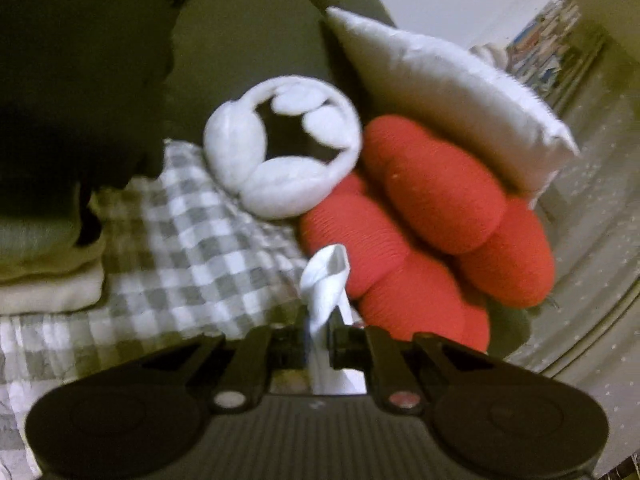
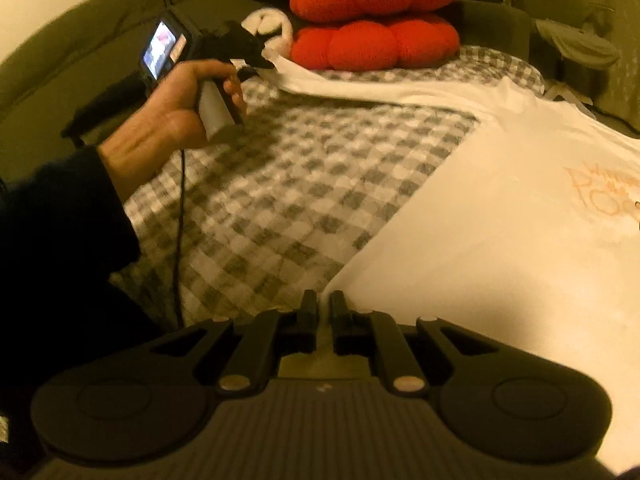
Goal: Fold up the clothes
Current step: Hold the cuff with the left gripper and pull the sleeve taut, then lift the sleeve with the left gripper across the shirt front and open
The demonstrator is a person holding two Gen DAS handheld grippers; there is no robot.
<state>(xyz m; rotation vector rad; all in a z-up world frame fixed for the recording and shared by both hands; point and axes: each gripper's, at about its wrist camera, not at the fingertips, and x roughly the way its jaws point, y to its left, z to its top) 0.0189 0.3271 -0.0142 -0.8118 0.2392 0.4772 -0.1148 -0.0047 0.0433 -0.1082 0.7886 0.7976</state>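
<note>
Left claw (image 2: 260, 65) is pinching a far corner of the white tee (image 2: 500, 216) spread on the checkered bed (image 2: 280, 200), right claw (image 2: 325, 304) is clamped on its near edge, and it's light, floppy cotton, so I'd grip corners.
</note>
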